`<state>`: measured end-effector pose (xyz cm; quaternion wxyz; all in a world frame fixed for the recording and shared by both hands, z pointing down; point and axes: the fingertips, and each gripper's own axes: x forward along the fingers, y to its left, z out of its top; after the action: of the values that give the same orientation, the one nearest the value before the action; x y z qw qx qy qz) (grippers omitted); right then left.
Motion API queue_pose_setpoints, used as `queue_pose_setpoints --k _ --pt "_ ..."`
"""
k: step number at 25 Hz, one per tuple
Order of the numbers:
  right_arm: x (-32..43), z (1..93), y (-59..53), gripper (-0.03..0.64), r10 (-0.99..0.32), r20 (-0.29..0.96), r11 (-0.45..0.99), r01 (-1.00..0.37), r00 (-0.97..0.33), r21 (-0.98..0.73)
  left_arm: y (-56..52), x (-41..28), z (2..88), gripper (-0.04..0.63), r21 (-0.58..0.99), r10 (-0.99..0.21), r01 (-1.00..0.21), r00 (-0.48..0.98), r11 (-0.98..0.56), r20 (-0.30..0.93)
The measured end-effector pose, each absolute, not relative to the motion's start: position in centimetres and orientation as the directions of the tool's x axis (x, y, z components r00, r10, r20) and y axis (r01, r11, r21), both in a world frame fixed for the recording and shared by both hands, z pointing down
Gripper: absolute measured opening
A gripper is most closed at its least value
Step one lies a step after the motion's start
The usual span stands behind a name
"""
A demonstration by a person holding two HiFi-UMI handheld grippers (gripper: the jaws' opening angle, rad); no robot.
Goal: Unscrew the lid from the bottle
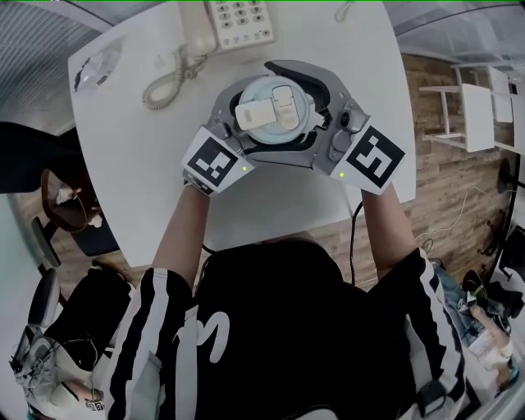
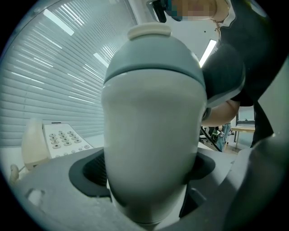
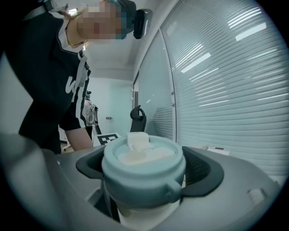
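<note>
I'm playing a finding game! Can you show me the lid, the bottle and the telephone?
lid [image 3: 135, 178]: right gripper view, on its pale blue side wall.
bottle [image 2: 153, 135]: left gripper view, on the middle of its white body.
telephone [image 1: 239, 18]: head view, on its keypad.

Upright white bottle [image 2: 153, 144], pale blue lid [image 1: 271, 111] on

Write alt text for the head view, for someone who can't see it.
From above, a person's left gripper and right gripper clamp a bottle over a white table, pale blue lid facing up. A desk phone lies beyond.
</note>
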<state>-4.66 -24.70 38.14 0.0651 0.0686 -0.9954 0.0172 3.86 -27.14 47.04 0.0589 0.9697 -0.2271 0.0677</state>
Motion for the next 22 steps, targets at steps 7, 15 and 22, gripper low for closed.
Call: queue_pose_setpoints --k 7,15,22 --pt "-4.7 38.3 -24.7 0.477 -0.122 0.128 0.991 -0.128 -0.984 -0.041 -27.1 4.2 47.0 0.459 0.066 -0.415 -0.427 0.898 -0.902 0.145" --pt "-5.0 37.5 -24.8 0.477 -0.136 0.121 0.988 -0.144 -0.983 -0.063 -26.8 4.1 46.5 0.454 0.079 -0.391 -0.408 0.905 -0.910 0.169" --pt "-5.5 33.8 -23.4 0.477 -0.162 0.106 0.984 -0.168 -0.981 -0.056 -25.3 3.4 43.0 0.454 0.053 -0.373 -0.387 0.911 -0.920 0.173"
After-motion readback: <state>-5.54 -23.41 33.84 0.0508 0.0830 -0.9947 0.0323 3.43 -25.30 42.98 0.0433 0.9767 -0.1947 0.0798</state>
